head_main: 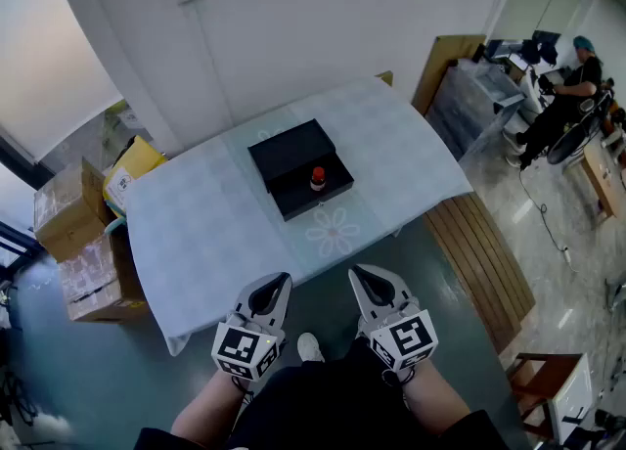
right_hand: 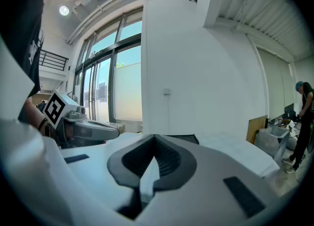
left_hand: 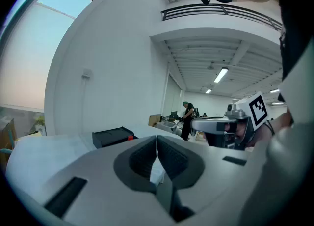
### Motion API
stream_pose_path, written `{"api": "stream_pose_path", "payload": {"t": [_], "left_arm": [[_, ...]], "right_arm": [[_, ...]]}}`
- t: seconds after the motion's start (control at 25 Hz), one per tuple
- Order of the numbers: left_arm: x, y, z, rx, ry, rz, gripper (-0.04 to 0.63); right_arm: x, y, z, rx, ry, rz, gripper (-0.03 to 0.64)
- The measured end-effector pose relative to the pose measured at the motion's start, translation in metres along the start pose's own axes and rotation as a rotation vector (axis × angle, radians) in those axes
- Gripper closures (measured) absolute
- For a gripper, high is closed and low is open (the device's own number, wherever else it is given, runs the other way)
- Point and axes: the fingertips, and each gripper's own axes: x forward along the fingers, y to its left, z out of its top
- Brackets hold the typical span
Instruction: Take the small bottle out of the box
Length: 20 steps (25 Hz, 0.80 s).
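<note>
Black box (head_main: 290, 153) lies open in the middle of the cloth-covered table (head_main: 196, 233), and the small bottle (head_main: 318, 180) with a red cap stands upright inside its front half. The left gripper (head_main: 278, 284) and the right gripper (head_main: 363, 278) are side by side before the near table edge, well apart from the box. Both have their jaws pressed together with nothing between them.

No writing is legible anywhere; the white label (head_main: 119, 184) on the yellow box (head_main: 140, 157) is too small to read; print on the cardboard boxes (head_main: 93, 277) is blurred.
</note>
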Motion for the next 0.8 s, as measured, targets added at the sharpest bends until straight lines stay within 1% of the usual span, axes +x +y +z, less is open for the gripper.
{"api": "stream_pose_path", "payload": {"t": [0.32,0.6,0.8], "left_arm": [[-0.002,-0.001,-0.002,0.0,0.004,-0.006,0.565],[-0.002,-0.004,-0.001,0.011,-0.004,-0.016,0.565],[-0.001,-0.007,-0.001,0.004,-0.004,-0.023,0.565]], "right_arm": [[0.0,0.002,0.001,0.004,0.001,-0.001,0.594],[-0.003,0.002,0.005,0.018,-0.024,-0.004,0.594],[-0.006,-0.001,0.011,-0.001,-0.038,0.0,0.594]]}}
